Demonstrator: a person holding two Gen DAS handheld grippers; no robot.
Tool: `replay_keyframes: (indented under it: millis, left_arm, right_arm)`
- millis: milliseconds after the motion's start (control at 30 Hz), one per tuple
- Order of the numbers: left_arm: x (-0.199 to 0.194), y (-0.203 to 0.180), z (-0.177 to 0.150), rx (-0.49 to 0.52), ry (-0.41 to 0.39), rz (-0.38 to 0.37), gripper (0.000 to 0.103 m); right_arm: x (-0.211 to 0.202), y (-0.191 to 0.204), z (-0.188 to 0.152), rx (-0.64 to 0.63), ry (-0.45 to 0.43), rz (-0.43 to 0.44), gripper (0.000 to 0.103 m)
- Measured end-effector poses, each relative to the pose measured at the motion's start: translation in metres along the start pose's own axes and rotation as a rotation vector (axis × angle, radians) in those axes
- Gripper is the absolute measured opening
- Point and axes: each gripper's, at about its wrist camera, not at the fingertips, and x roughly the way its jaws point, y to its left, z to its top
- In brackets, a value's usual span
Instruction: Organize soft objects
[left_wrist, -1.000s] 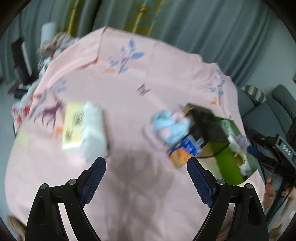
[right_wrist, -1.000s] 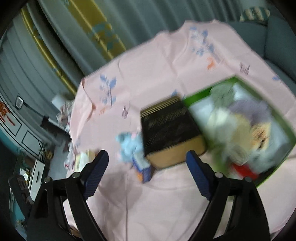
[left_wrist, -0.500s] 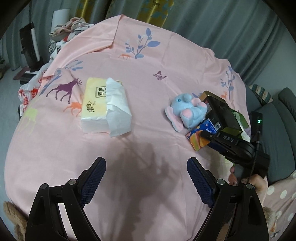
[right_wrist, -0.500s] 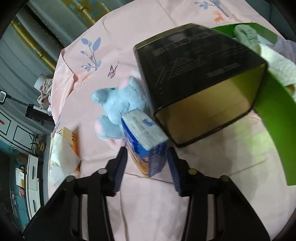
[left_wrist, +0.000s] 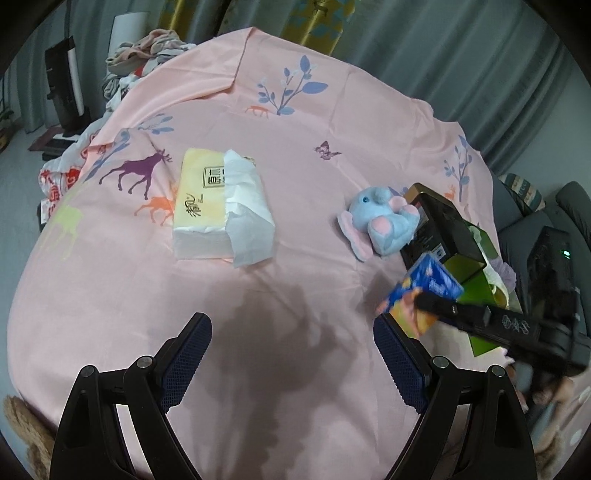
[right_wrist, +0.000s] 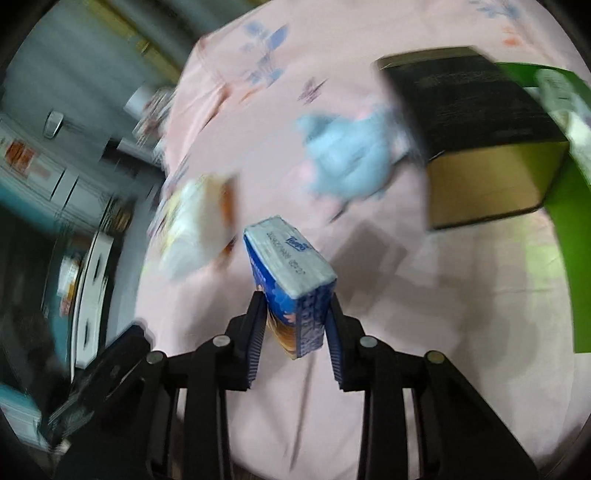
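Note:
My right gripper (right_wrist: 295, 302) holds a small blue tissue pack (right_wrist: 288, 266) between its pads, lifted clear of the pink cloth, with the jaws still closing on it. The left wrist view shows the same pack (left_wrist: 424, 291) held in front of the green bin (left_wrist: 476, 295). A blue plush elephant (left_wrist: 384, 225) lies against a black box (left_wrist: 439, 229). A yellow tissue pack (left_wrist: 218, 206) with loose white tissue lies to the left. My left gripper (left_wrist: 291, 325) hangs open and empty above bare cloth.
The green bin (right_wrist: 576, 221) at the right holds several soft items behind the black box (right_wrist: 469, 122). A pile of clothes (left_wrist: 147, 48) lies at the far left edge. A grey sofa (left_wrist: 535, 221) stands to the right. The right wrist view is blurred by motion.
My right gripper dropped to the blue tissue pack, closed on it and lifted it away from the elephant and black box. The left gripper first shifted, then stayed still and open.

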Motion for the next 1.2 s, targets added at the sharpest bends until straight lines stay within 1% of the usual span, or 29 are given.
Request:
replay_keyframes:
  millis: [67,133,200,233,267,333,367,400,467,500,533,567,633,700,733,767,800,867,933,967,1000,1067,1100,1133,1167,1200]
  left_arm:
    - [0.003,0.001,-0.001,-0.007,0.015,0.001,0.090]
    - [0.007,0.002,-0.002,-0.021,0.032,0.000,0.090]
    - [0.010,0.003,-0.005,-0.030,0.047,-0.003,0.090]
    - [0.012,0.002,-0.007,-0.031,0.058,-0.004,0.090]
    - [0.014,0.002,-0.007,-0.031,0.065,-0.004,0.090]
    - [0.019,0.000,-0.010,-0.036,0.085,-0.005,0.090]
    - [0.021,-0.002,-0.011,-0.039,0.093,-0.010,0.090]
    - [0.023,-0.004,-0.012,-0.040,0.099,-0.017,0.090]
    - [0.028,-0.009,-0.014,-0.039,0.117,-0.036,0.090]
    - [0.031,-0.012,-0.016,-0.040,0.127,-0.046,0.090]
    - [0.035,-0.016,-0.017,-0.038,0.139,-0.053,0.090]
    - [0.038,-0.020,-0.018,-0.037,0.148,-0.056,0.089]
    - [0.044,-0.029,-0.022,-0.032,0.168,-0.066,0.089]
    - [0.051,-0.041,-0.026,-0.015,0.184,-0.091,0.089]
    - [0.054,-0.045,-0.028,-0.009,0.191,-0.098,0.089]
    - [0.057,-0.051,-0.030,-0.007,0.193,-0.112,0.084]
    - [0.060,-0.054,-0.031,-0.006,0.199,-0.121,0.082]
    - [0.069,-0.062,-0.033,-0.011,0.220,-0.148,0.081]
    - [0.077,-0.067,-0.035,-0.019,0.235,-0.164,0.073]
    - [0.079,-0.068,-0.035,-0.021,0.240,-0.164,0.065]
    - [0.084,-0.069,-0.036,-0.024,0.251,-0.160,0.061]
    - [0.091,-0.070,-0.039,-0.028,0.268,-0.152,0.051]
    - [0.093,-0.069,-0.039,-0.030,0.268,-0.151,0.050]
    - [0.094,-0.070,-0.040,-0.026,0.263,-0.157,0.047]
    - [0.093,-0.071,-0.039,-0.021,0.260,-0.161,0.043]
    - [0.092,-0.072,-0.039,-0.016,0.257,-0.163,0.042]
  right_arm:
    - [0.009,0.003,-0.006,-0.004,0.052,0.043,0.031]
    - [0.020,0.000,-0.010,0.036,0.088,0.056,0.032]
    - [0.030,-0.005,-0.016,0.068,0.110,0.021,0.033]
    - [0.035,-0.008,-0.019,0.082,0.120,-0.019,0.034]
    - [0.036,-0.010,-0.023,0.094,0.121,-0.033,0.036]
    - [0.036,-0.014,-0.025,0.111,0.134,-0.042,0.042]
    - [0.032,-0.018,-0.027,0.110,0.137,-0.053,0.051]
    - [0.028,-0.019,-0.028,0.103,0.127,-0.072,0.063]
    - [0.015,-0.021,-0.026,0.080,0.082,-0.116,0.072]
    - [0.011,-0.023,-0.021,0.074,0.060,-0.136,0.073]
    - [0.004,-0.025,-0.020,0.074,0.037,-0.145,0.073]
    - [0.001,-0.029,-0.015,0.077,0.027,-0.137,0.073]
    - [0.000,-0.033,-0.004,0.091,0.020,-0.105,0.073]
    - [0.001,-0.032,0.002,0.065,0.010,-0.082,0.073]
    - [0.003,-0.031,0.004,0.050,0.008,-0.071,0.073]
    - [0.008,-0.030,0.006,0.039,0.014,-0.058,0.073]
    - [0.013,-0.030,0.009,0.036,0.023,-0.050,0.071]
    - [0.023,-0.031,0.011,0.036,0.037,-0.048,0.069]
    - [0.034,-0.034,0.011,0.036,0.051,-0.051,0.065]
    - [0.036,-0.036,0.010,0.037,0.061,-0.054,0.063]
    - [0.042,-0.038,0.009,0.039,0.074,-0.055,0.062]
    - [0.047,-0.043,0.007,0.044,0.093,-0.051,0.053]
    - [0.050,-0.046,0.007,0.049,0.104,-0.042,0.050]
    - [0.051,-0.048,0.006,0.055,0.104,-0.026,0.050]
    - [0.050,-0.049,0.006,0.056,0.096,-0.019,0.048]
    - [0.049,-0.049,0.006,0.057,0.091,-0.016,0.046]
